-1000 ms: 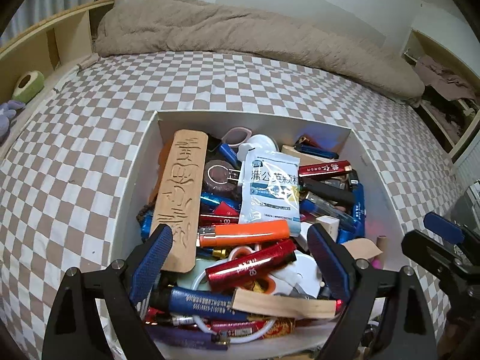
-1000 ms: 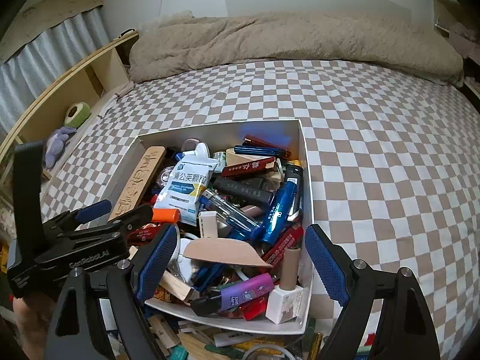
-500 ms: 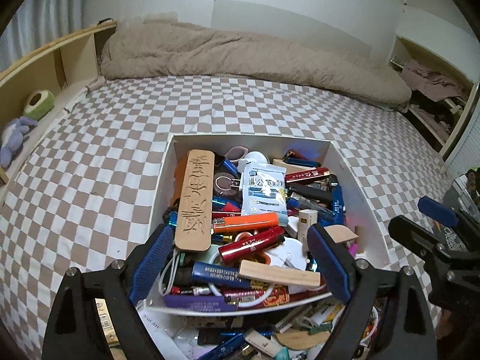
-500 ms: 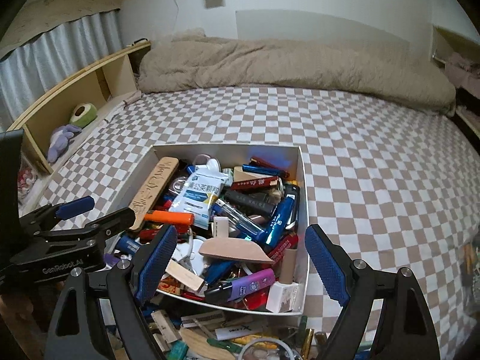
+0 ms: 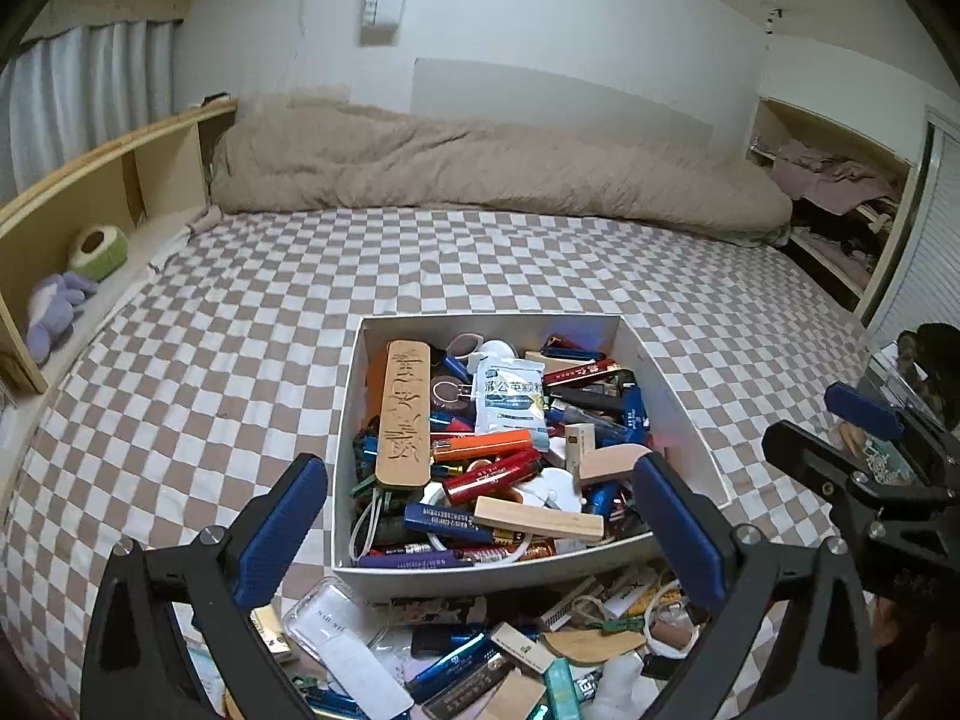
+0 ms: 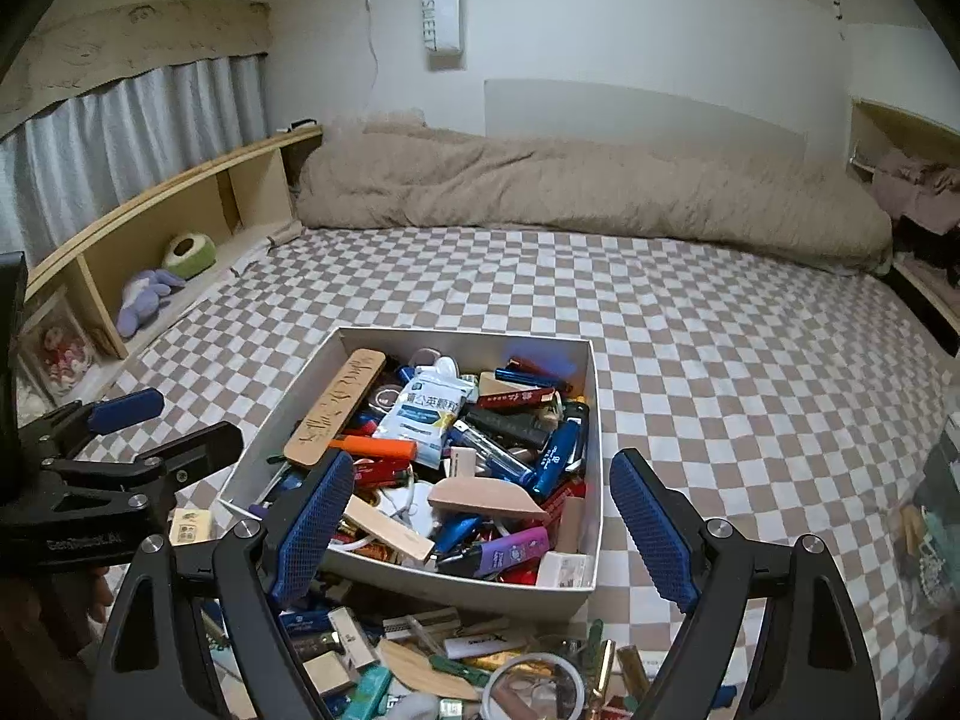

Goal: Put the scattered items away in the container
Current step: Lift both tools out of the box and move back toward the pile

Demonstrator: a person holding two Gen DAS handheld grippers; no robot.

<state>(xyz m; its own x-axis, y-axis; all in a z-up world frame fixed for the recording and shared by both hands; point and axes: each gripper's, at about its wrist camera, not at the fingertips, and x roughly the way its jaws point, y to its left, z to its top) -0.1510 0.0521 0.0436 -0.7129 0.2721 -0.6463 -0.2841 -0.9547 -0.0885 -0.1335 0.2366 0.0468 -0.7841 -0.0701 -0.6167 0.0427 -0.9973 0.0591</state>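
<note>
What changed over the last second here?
Both hand-held grippers, left and right, pulled back from the box, bringing the loose pile in front of it into view. Nothing was grasped or released; both stayed open and the box contents look unmoved.

We see the box [image 5: 672, 372] heaped full, loose items [image 6: 456, 660] crowding its near wall, while open checkered bed [image 6: 720, 360] lies around both sides.

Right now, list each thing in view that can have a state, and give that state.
left gripper: open, holding nothing.
right gripper: open, holding nothing.
box: no lid, heaped full of small items.
loose pile: outside the box, on the bed in front of it.
orange lighter: lying flat inside the box.
duvet: bunched along the far side of the bed.
</note>
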